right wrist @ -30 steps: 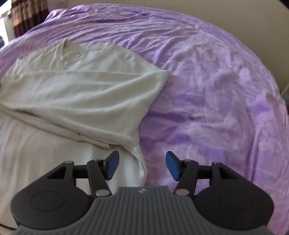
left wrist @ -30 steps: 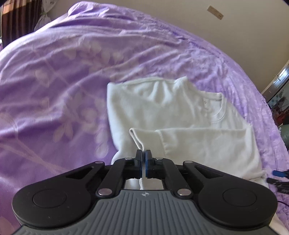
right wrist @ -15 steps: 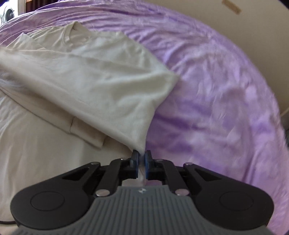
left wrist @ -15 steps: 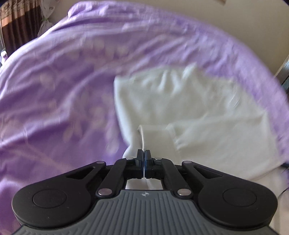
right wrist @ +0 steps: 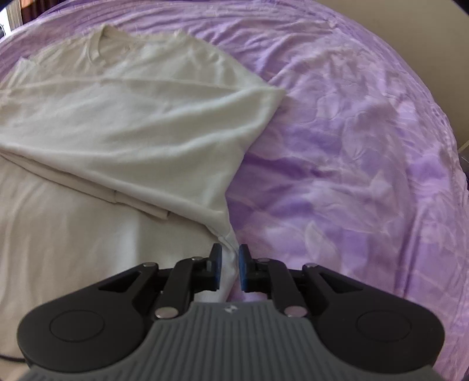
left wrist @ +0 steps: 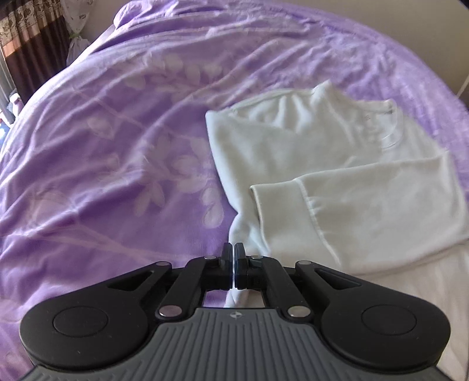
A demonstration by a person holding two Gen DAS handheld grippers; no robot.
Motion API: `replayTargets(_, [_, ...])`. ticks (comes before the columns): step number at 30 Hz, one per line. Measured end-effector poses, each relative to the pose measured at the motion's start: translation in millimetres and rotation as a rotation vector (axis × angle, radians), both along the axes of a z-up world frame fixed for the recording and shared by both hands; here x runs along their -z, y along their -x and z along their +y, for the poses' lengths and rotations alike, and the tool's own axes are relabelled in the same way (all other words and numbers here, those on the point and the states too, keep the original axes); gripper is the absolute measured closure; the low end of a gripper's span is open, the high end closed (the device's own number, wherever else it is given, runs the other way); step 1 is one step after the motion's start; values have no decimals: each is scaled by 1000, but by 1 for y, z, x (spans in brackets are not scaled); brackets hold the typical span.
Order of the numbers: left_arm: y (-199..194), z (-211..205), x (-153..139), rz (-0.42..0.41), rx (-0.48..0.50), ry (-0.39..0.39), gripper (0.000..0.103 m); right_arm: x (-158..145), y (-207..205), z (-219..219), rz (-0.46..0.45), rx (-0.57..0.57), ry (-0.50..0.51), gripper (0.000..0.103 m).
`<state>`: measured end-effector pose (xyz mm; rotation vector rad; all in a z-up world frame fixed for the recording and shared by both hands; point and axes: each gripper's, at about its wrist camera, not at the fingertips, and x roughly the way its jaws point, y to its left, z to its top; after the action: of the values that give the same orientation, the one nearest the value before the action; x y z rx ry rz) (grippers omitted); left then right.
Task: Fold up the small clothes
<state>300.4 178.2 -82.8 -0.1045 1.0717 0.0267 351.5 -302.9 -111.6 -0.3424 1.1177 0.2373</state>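
Observation:
A white long-sleeved shirt [left wrist: 293, 152] lies on the purple bed cover [left wrist: 117, 146], one sleeve [left wrist: 366, 205] folded across its body. My left gripper [left wrist: 234, 255] is shut on the shirt's near left edge, and a thin strip of cloth shows between the pads. In the right wrist view the shirt [right wrist: 146, 117] is pulled taut toward my right gripper [right wrist: 229, 258]. Its blue pads pinch a bunched near-right corner of the cloth, and the jaws are opening slightly with that cloth still between them.
The purple leaf-patterned cover [right wrist: 351, 146] spreads wide to the left and right of the shirt. A brown curtain [left wrist: 26, 44] hangs at the far left and a beige wall [left wrist: 410, 26] stands behind the bed.
My right gripper went from wide open to closed on the shirt's corner, then its pads parted a little. The corner now rises taut toward it. My left gripper kept its hold and rolled slightly.

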Motion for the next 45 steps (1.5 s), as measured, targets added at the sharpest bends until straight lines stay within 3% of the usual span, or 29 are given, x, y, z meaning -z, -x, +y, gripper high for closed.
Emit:
replayTargets(5, [27,-12,-48,-31,69,-73,103,-48,20,1,-21,-21,-2,98])
replayTargets(11, [71,-28,-118,-85,142,-108,102,-119,55,8,-32,-51,-23,98])
replayTargets(19, [147,-60,-199,-142,370,-192,96,-222,135,-6,-95,-150,-51,97])
replayTargets(22, [175,-73,-211,-142,468,-216,85,-245,169,-13,-98,-193,-30,97])
replayTargets(27, [223,-97,-189,-117,677,-331,79,-249,222,-16,-50,-274,23,89])
replayTargets(35, [282,-122,-122,14,981,-436,59,-188,272,-2,13,-407,63,75])
replayTargets(39, [295,-127,-88,111,1090,-469,43,-154,280,7,-4,-446,84,75])
replayTargets(45, [309,-131,-53,162,1180,-548,40,-132,286,11,-8,-543,106,71])
